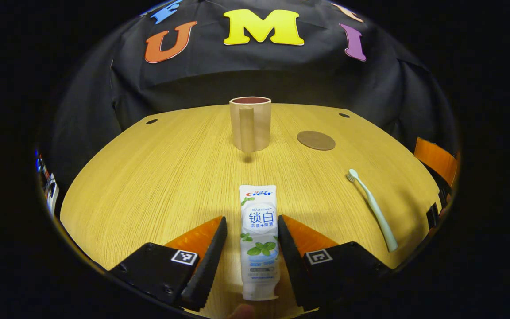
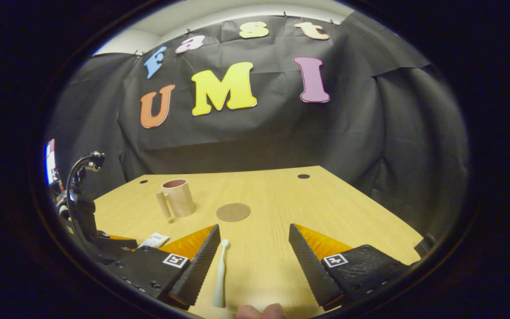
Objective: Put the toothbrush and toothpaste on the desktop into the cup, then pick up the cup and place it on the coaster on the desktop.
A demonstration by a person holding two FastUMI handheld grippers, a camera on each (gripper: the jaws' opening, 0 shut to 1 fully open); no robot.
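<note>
A white toothpaste tube lies flat on the wooden desktop, cap end nearest me. My left gripper is open and straddles the tube, one finger close on each side. Farther back stands the beige cup, upright, handle turned toward me. The round brown coaster lies to its right. A pale green toothbrush lies at the right, bristles pointing away. My right gripper is open wide, low over the table. The toothbrush lies just inside its left finger. In that view the cup, coaster and toothpaste end are farther left.
The desktop has small dark holes near its far corners and its far edge meets the black cloth wall. An orange chair back stands past the right edge. The left gripper's dark body sits at the table's left.
</note>
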